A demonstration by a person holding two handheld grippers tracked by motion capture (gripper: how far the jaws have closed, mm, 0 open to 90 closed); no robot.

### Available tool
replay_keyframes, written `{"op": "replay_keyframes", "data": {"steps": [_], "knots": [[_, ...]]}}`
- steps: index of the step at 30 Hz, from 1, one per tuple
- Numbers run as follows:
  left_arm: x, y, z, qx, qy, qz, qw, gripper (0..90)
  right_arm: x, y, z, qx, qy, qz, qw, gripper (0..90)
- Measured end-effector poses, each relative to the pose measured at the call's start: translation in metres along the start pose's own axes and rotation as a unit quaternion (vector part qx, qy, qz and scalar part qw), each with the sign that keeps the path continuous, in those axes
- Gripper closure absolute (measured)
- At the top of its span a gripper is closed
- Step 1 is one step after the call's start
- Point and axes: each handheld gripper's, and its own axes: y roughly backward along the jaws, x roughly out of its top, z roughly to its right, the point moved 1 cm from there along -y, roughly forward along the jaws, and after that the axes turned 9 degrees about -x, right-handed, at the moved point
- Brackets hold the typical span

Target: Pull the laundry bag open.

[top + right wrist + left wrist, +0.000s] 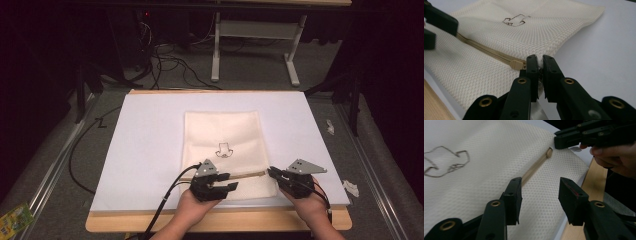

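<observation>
Pinching the edge of the mesh bag (pixel 499 32) with the right gripper (pixel 538 65), jaws closed on it beside the zipper pull (pixel 516 65). Left gripper (pixel 539 188) open above the zipper (pixel 534 167), grasping nothing. Probably just starting; zipper apparently closed.

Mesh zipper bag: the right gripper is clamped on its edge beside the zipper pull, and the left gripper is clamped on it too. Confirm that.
Not quite. The right gripper is shut on the edge of the mesh zipper bag, next to the zipper pull. But the left gripper is open: the left gripper view shows its fingers spread apart above the bag, clamping nothing.
</observation>
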Motion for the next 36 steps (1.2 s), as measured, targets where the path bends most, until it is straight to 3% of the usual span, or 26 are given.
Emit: {"op": "replay_keyframes", "data": {"steps": [3,5,10,14,26,29,34,35,36], "knots": [[0.003,-0.024,0.003,-0.012,0.013,0.002,0.9998,57.5,0.002,0.002,-0.001,0.006,-0.002,0.008,1.0000,85.3],[0.005,-0.034,0.002,-0.007,0.014,0.003,0.9999,58.8,0.002,0.003,-0.001,0.007,-0.004,0.008,0.9999,85.3],[0.007,-0.053,0.001,-0.011,0.031,0.011,0.9994,66.5,0.004,0.005,-0.006,0.014,-0.001,0.016,0.9998,85.3],[0.010,-0.062,0.003,-0.011,0.030,0.019,0.9993,72.0,0.006,0.006,-0.009,0.016,0.000,0.023,0.9996,85.3],[0.015,-0.074,0.009,-0.011,0.023,0.060,0.9979,86.1,0.006,0.007,-0.009,0.016,-0.003,0.026,0.9995,85.2],[0.015,-0.073,0.011,-0.004,0.011,0.059,0.9982,87.0,0.006,0.008,-0.008,0.017,-0.005,0.030,0.9994,85.2],[0.014,-0.068,0.008,-0.012,0.018,0.042,0.9989,87.2,0.005,0.007,-0.009,0.019,-0.007,0.021,0.9996,85.3],[0.014,-0.067,0.007,-0.004,0.019,0.033,0.9993,87.3,0.005,0.007,-0.009,0.020,-0.008,0.020,0.9996,85.6],[0.013,-0.065,0.005,-0.003,0.020,0.032,0.9993,87.3,0.005,0.007,-0.010,0.008,-0.004,0.021,0.9997,85.8]]}}
